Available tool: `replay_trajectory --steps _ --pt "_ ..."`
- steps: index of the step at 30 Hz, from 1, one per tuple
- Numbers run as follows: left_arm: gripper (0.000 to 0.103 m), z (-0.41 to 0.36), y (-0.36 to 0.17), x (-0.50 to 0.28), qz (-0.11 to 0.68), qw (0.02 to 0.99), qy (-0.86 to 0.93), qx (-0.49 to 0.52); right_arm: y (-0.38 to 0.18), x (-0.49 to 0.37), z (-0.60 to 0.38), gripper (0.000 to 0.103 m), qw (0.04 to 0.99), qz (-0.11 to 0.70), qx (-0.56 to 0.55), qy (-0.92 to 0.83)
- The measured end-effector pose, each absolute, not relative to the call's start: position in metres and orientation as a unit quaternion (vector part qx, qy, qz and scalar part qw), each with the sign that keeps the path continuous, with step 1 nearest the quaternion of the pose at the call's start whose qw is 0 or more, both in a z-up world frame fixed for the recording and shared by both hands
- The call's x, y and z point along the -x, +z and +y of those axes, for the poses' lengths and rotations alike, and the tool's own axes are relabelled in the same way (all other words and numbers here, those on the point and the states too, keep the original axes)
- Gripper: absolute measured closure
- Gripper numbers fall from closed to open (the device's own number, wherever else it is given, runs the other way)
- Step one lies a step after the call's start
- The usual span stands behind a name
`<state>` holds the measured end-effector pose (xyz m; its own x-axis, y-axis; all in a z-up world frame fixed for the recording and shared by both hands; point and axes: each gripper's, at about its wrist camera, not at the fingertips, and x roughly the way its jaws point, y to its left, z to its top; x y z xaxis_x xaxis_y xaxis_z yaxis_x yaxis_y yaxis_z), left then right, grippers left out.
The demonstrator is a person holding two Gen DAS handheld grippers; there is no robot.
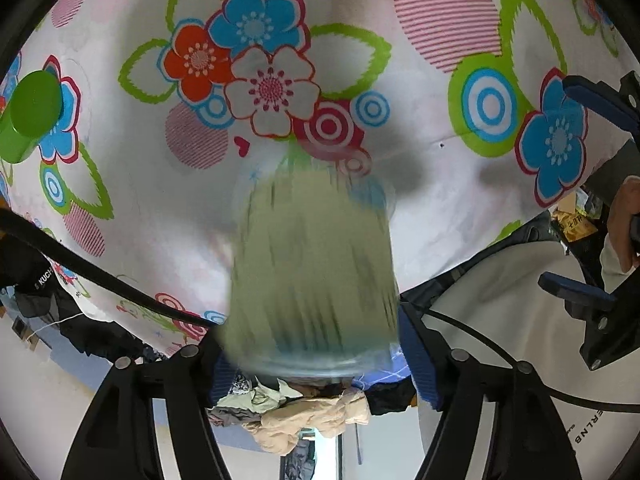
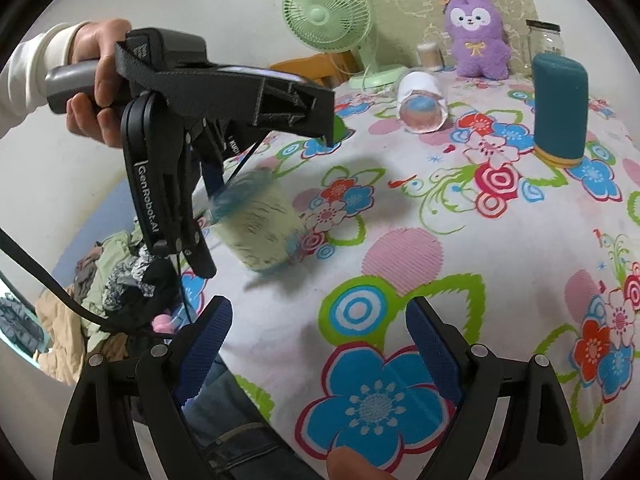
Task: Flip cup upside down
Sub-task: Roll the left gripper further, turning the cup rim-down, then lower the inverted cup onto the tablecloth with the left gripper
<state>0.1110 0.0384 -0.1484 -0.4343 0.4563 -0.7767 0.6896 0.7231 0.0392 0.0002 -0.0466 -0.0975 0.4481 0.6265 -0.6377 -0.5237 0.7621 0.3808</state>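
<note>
A pale green cup [image 1: 314,272] with a blue rim is blurred by motion between the blue pads of my left gripper [image 1: 320,360], held just above the flowered tablecloth [image 1: 432,184]. In the right wrist view the same cup [image 2: 260,224] hangs tilted, with its blue rim up toward the left gripper's fingers [image 2: 200,224]. My right gripper [image 2: 320,360] is open and empty, low over the cloth near the table's front edge, to the right of the cup. It also shows at the right edge of the left wrist view [image 1: 588,184].
A teal cup [image 2: 560,108] stands upside down at the far right. A white cup [image 2: 420,108] lies on its side at the back. A green fan [image 2: 332,20], a purple plush toy [image 2: 478,36] and a glass jar [image 2: 546,40] stand behind. A green cup [image 1: 30,114] stands at the left.
</note>
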Motion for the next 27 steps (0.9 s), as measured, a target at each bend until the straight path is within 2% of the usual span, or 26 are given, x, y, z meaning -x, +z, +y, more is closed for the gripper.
replay_trajectory --steps 15,27 --pt "0.013 0.033 -0.109 -0.11 0.812 0.473 -0.152 -0.307 -0.071 -0.004 -0.05 0.013 0.871 0.377 -0.057 0.309" --pt "0.013 0.061 -0.079 -0.1 0.777 0.548 -0.164 -0.262 -0.048 -0.001 -0.044 0.013 0.882 0.365 -0.057 0.291"
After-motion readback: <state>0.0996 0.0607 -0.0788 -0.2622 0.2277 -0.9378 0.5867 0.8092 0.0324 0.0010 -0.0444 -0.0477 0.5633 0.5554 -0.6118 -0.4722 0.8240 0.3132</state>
